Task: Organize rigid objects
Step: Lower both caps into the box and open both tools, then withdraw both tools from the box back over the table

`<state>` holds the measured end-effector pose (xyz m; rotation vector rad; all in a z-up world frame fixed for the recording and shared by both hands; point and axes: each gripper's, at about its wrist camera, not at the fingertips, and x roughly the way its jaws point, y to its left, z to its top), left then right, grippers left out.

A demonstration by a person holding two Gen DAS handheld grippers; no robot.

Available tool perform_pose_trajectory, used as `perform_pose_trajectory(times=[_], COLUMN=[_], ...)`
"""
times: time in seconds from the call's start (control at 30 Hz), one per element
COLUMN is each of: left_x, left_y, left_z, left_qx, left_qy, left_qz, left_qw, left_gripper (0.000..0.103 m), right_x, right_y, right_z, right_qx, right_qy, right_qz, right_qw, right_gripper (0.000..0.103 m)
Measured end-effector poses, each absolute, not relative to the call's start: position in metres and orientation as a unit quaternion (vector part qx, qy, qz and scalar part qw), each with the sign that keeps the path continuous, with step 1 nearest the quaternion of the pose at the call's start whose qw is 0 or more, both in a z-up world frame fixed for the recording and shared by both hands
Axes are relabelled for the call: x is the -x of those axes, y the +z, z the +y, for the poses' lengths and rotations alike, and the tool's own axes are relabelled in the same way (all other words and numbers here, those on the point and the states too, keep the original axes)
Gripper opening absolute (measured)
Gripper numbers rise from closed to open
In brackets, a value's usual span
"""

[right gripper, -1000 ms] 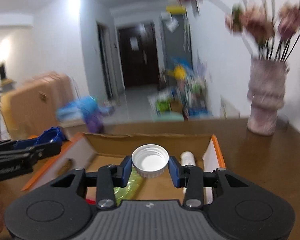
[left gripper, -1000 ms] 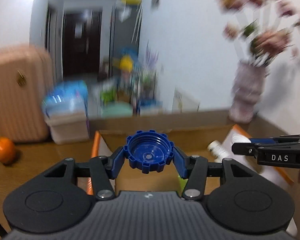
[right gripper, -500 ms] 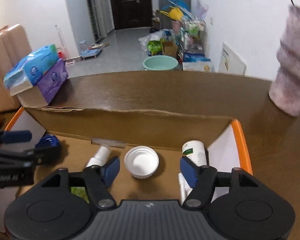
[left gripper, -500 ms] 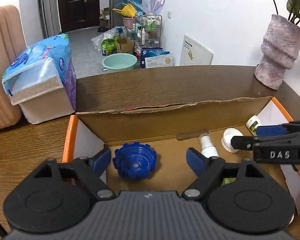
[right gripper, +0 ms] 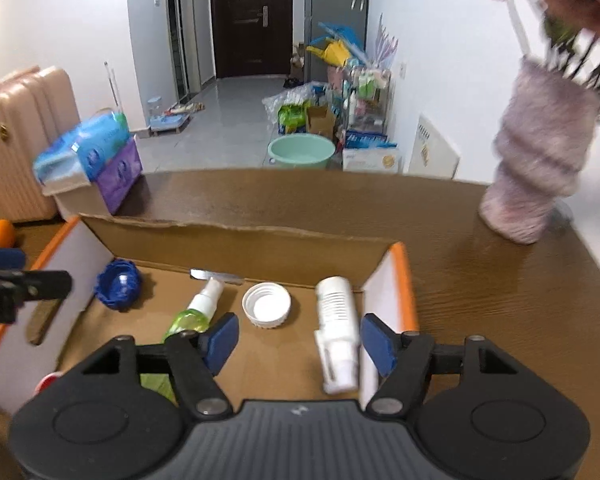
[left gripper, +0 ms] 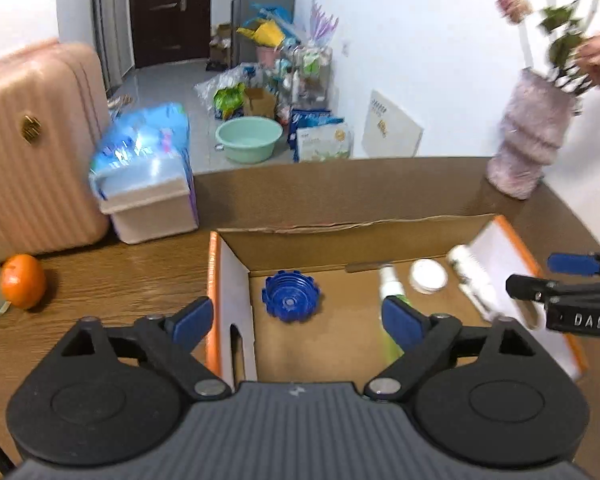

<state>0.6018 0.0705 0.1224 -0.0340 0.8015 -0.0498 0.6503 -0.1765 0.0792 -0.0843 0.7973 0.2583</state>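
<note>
Lay flat in cardboard box [left gripper: 420,232]: blue cap [left gripper: 290,296] beyond left gripper [left gripper: 298,322], white cap [right gripper: 266,305] beyond right gripper [right gripper: 298,344], rim up. Jaws just opened, released, empty.

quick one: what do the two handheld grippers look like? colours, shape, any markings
Both match. The left gripper and the right gripper have matte black linkage arms with silver pivot pins, round black discs either side of a ribbed dark grey body, and blue pads on the fingers. White letters reading roughly "DAS" mark the right gripper's side, seen in the left wrist view. No cables or sleeves visible.
</note>
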Motion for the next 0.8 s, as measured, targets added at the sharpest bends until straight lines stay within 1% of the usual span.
perform_pose_trajectory(times=[0.07,0.23,0.4,0.6,0.7,0.8], left_x=[-0.577,-0.515,-0.464,-0.404,-0.375,-0.352], left_y=[0.145,0.193,0.223,0.238,0.237,0.23], left_z=[0.067,0.059,0.051,0.045,0.047,0.048], left_qx=[0.001,-0.024,-0.037,-0.056,-0.045,-0.042], left_qy=[-0.037,-0.045,-0.046,-0.05,-0.055,-0.052], left_qz=[0.38,0.341,0.319,0.263,0.229,0.216], left_qw=[0.924,0.939,0.946,0.962,0.971,0.974], left_gripper=[0.099,0.103,0.103,0.103,0.103,0.103], right_x=[-0.631,-0.578,-0.526,-0.466,-0.441,-0.416], right_y=[0.101,0.148,0.181,0.208,0.214,0.216], right_z=[-0.184,-0.195,-0.199,-0.208,-0.209,-0.207], right_qx=[0.042,0.057,0.064,0.054,0.05,0.052], right_qy=[0.124,0.133,0.135,0.147,0.15,0.149], right_qz=[0.376,0.361,0.336,0.296,0.276,0.256], right_qw=[0.917,0.921,0.93,0.942,0.948,0.954], right_gripper=[0.071,0.079,0.081,0.083,0.083,0.083])
